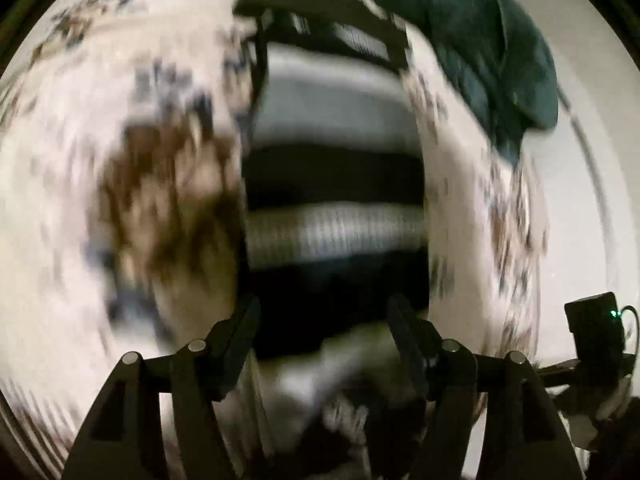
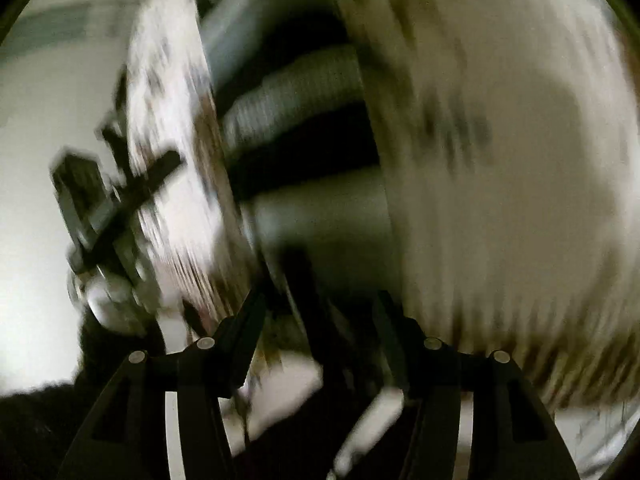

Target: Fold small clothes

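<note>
Both views are heavily motion-blurred. A knitted garment with wide black, white and grey stripes (image 1: pixel 336 176) lies lengthwise on a pale patterned cloth (image 1: pixel 120 160), straight ahead of my left gripper (image 1: pixel 324 308). The left fingers stand apart over its near black stripe and hold nothing. In the right wrist view the same striped garment (image 2: pixel 304 152) runs ahead of my right gripper (image 2: pixel 320 304), whose fingers also stand apart and empty above the cloth (image 2: pixel 500 200). The other gripper's body (image 2: pixel 108 216) shows at the left.
A dark green garment (image 1: pixel 480 40) lies bunched at the far right of the cloth. A black device with a green light (image 1: pixel 596 328) sits at the right edge. Bare white surface (image 1: pixel 580 80) lies beyond the cloth.
</note>
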The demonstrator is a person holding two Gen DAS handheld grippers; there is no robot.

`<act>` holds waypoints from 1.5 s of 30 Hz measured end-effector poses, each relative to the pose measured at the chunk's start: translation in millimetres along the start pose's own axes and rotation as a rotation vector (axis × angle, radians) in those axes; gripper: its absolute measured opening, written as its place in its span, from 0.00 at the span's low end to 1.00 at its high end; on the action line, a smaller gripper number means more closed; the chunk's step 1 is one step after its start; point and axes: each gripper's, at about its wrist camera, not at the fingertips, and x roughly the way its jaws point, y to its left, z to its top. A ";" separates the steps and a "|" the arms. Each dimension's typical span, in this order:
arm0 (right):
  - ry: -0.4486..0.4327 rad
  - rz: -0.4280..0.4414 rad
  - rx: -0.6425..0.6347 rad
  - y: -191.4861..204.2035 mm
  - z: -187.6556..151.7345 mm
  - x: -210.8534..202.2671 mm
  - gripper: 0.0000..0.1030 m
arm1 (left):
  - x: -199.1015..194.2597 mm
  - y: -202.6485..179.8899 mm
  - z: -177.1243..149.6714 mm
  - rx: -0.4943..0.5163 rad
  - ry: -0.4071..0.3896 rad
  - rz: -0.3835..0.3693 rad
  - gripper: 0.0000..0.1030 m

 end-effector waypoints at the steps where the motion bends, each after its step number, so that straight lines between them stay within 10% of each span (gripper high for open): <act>1: 0.037 0.007 0.014 -5.8 -25.0 14.3 0.56 | 5.0 -7.2 -13.4 -0.003 0.021 0.010 0.62; 8: 0.220 0.033 -0.025 -15.2 -122.0 67.0 0.56 | -13.2 -15.1 -117.9 -0.163 0.098 0.048 0.62; 12: 0.082 -0.058 -0.032 -23.5 -135.9 58.1 0.56 | -34.5 -7.2 -158.0 -0.237 0.095 0.099 0.62; 19: -0.334 0.006 0.008 -6.4 -24.9 67.3 0.56 | -61.8 17.4 -164.0 -0.360 -0.036 0.183 0.62; 23: -0.281 0.092 0.021 15.8 1.1 122.3 0.56 | -81.6 35.6 -171.3 -0.430 -0.091 0.210 0.62; 30: 0.057 0.163 -0.223 73.1 -98.2 196.8 0.56 | -85.1 57.4 -174.6 -0.497 -0.118 0.189 0.62; 38: -0.201 0.053 0.043 -18.2 -109.7 108.0 0.57 | 1.7 42.4 -140.5 -0.405 0.010 0.137 0.61; 40: -0.246 0.022 0.102 -38.2 -98.0 95.9 0.62 | 19.8 36.5 -137.4 -0.352 0.026 0.188 0.48; 41: -0.249 0.012 0.127 -47.2 -91.3 96.5 0.62 | 23.8 32.8 -138.8 -0.327 -0.001 0.186 0.08; 45: -0.175 0.105 0.151 -61.1 -67.3 121.2 0.58 | 13.2 25.5 -146.9 -0.290 -0.063 0.172 0.06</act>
